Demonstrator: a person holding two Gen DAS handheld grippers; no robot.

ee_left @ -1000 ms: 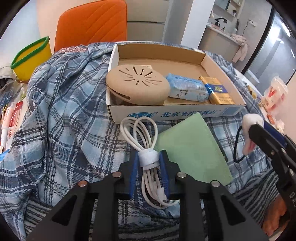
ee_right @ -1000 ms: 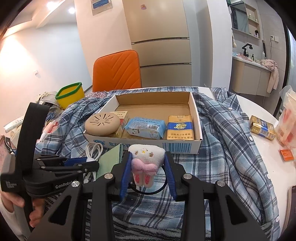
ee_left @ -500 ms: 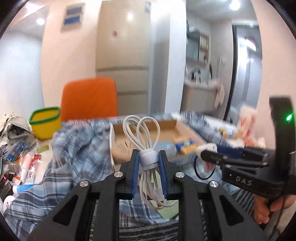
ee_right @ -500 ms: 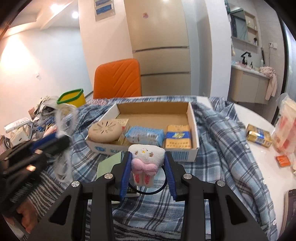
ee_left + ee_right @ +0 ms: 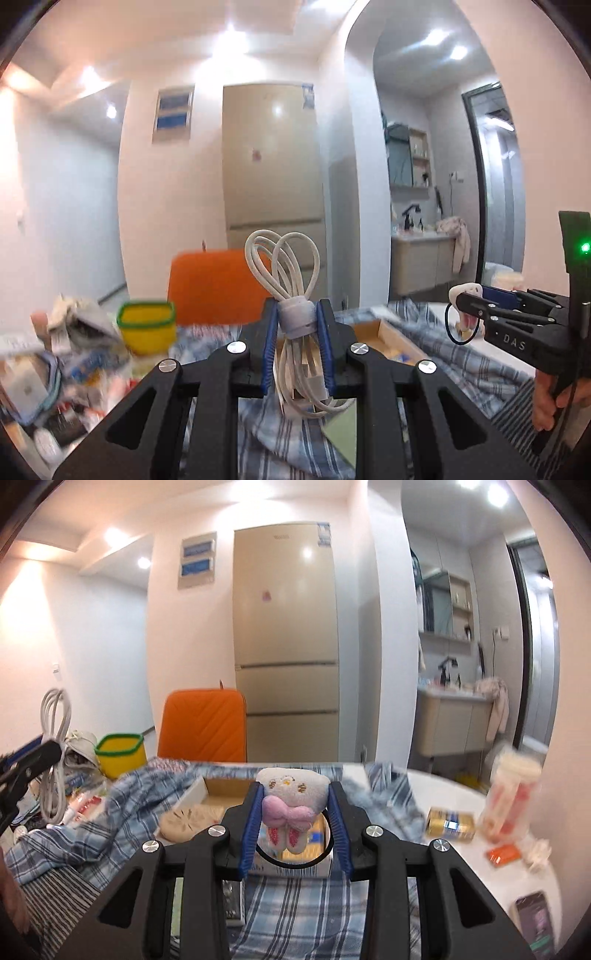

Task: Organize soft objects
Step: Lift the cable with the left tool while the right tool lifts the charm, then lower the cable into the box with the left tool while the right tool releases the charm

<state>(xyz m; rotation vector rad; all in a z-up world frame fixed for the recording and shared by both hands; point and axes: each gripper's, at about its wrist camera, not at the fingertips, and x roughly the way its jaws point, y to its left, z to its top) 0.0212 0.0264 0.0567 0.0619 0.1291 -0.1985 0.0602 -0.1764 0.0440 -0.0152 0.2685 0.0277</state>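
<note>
Cardboard box (image 5: 207, 788) at frame centre on shirt (image 5: 110, 812); chair (image 5: 203, 725) behind, fridge (image 5: 286, 646) beyond; bucket (image 5: 118, 755) left; phone (image 5: 535, 928) lower right on table (image 5: 461, 867).

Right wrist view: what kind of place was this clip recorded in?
Most likely a lived-in home, in a dining or kitchen area. A tall fridge stands against the back wall behind an orange chair, a washbasin vanity sits in an alcove at right, and a plaid shirt covers the cluttered table.
</note>
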